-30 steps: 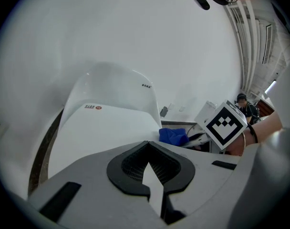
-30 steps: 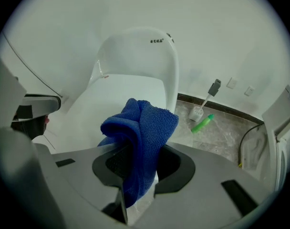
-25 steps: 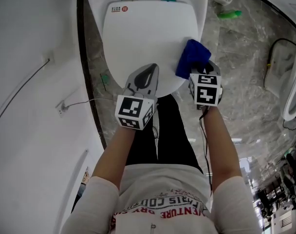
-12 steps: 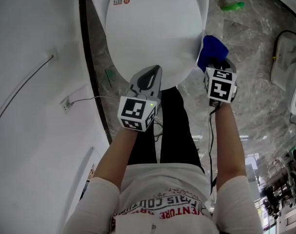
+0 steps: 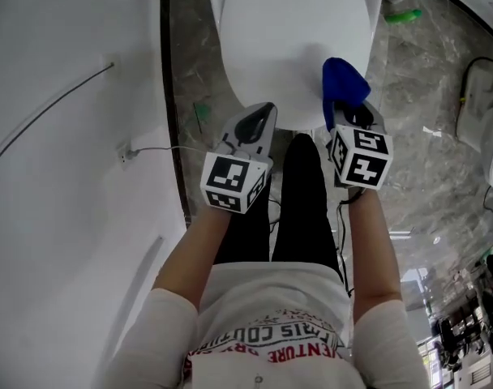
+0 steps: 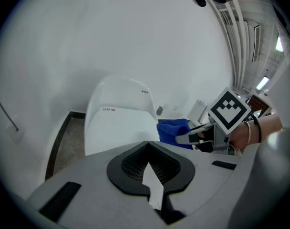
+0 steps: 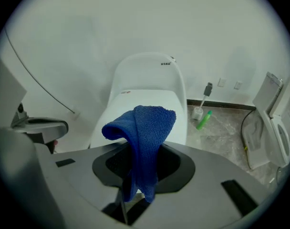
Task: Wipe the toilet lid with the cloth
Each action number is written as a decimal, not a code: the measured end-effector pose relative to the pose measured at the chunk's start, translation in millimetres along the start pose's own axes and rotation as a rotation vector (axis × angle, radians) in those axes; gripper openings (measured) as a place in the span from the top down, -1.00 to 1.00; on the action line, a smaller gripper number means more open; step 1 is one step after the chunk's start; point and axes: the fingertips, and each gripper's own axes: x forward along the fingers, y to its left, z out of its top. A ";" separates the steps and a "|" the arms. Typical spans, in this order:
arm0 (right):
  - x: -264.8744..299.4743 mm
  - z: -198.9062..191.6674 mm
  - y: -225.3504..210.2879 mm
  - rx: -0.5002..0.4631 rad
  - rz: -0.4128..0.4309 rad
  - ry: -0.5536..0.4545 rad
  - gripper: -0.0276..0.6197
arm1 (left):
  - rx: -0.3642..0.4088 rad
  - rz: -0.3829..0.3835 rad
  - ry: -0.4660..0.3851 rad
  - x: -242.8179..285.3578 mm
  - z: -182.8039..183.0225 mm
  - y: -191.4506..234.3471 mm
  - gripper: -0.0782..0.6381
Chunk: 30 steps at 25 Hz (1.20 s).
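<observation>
the right gripper has its jaws clenched on the blue cloth, which stands up at the front right edge of the white toilet lid. the left gripper is at the lid's front edge, its jaws pressed together with nothing between them.
</observation>
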 end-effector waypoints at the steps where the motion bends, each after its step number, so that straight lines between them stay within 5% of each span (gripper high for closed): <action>1: 0.3 -2.3 22.4 0.003 0.032 0.000 0.61 | -0.007 0.012 0.002 -12.2 -4.6 9.3 0.76; 8: 21.0 -25.0 171.9 -0.058 0.233 0.044 0.61 | -0.081 0.127 0.000 -87.9 -40.1 81.7 0.76; 13: 57.8 -41.0 222.6 -0.091 0.263 0.087 0.61 | -0.138 0.182 -0.034 -111.8 -56.6 123.0 0.76; 19: 89.1 -52.9 223.7 -0.102 0.223 0.109 0.61 | -0.150 0.171 -0.011 -106.1 -82.2 143.7 0.76; 30: 89.9 -69.8 164.5 -0.111 0.153 0.134 0.61 | -0.122 0.088 0.028 -75.9 -94.6 111.7 0.76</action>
